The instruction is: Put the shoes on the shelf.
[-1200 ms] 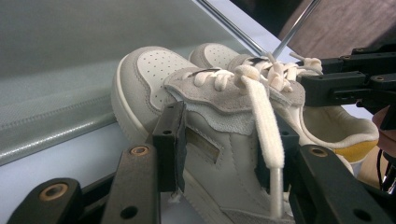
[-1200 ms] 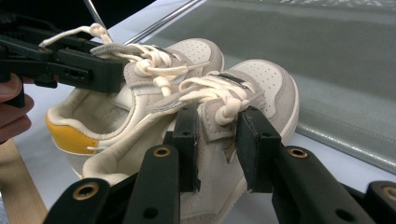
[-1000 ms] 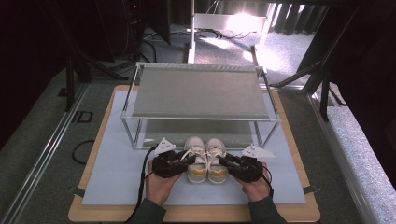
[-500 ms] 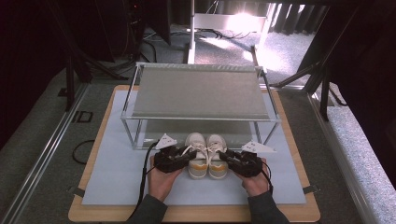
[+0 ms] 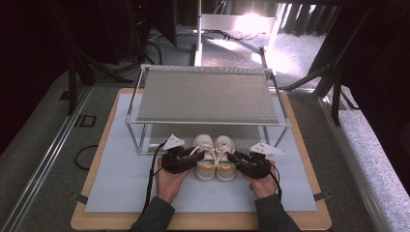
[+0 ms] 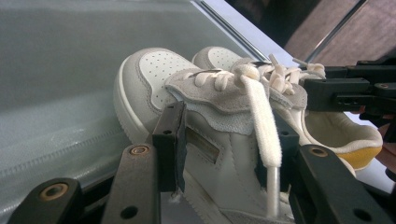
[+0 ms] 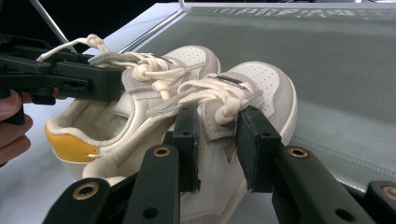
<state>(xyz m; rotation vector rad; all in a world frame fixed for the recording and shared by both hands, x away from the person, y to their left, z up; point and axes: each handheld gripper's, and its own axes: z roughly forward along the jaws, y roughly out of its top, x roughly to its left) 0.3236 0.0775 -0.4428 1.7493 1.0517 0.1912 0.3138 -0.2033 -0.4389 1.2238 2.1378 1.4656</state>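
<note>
A pair of small white sneakers with grey trim and yellow heels stands side by side on the pale mat [image 5: 121, 186] of the tabletop, toes pointing at the low metal-framed shelf [image 5: 205, 99] just behind them. The left shoe [image 5: 203, 157] is clamped at its laced side panel by the left gripper [image 5: 186, 158], one pad on the outer wall and the other among the laces. The right shoe [image 5: 225, 157] is pinched the same way by the right gripper [image 5: 238, 160], its pads pressing on the laced upper. A hand [image 5: 170, 182] holds each gripper from below.
</note>
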